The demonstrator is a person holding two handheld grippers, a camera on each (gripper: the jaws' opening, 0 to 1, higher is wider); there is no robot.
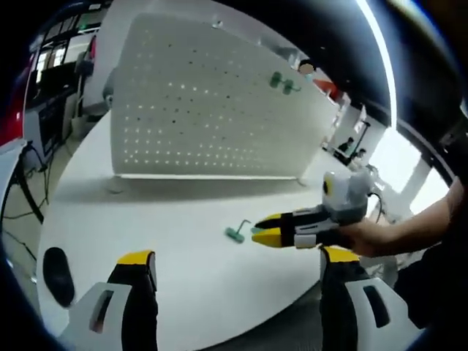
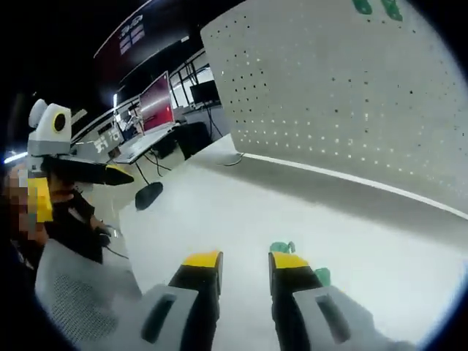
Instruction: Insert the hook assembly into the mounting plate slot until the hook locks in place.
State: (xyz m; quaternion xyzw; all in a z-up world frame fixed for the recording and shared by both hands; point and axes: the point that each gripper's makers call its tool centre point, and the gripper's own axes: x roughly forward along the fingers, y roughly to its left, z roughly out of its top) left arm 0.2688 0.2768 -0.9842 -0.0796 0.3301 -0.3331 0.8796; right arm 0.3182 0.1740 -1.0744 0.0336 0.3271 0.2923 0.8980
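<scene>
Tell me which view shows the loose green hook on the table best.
The left gripper view: the green hook lies whole on the white table, just ahead of the right hand-held gripper. In the right gripper view, only green bits of it peek out behind that gripper's own fingertip.

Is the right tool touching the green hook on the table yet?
Cannot tell. In the left gripper view the right tool has its tips right at the hook, with no plain gap or contact; in the right gripper view a finger hides the hook.
</scene>
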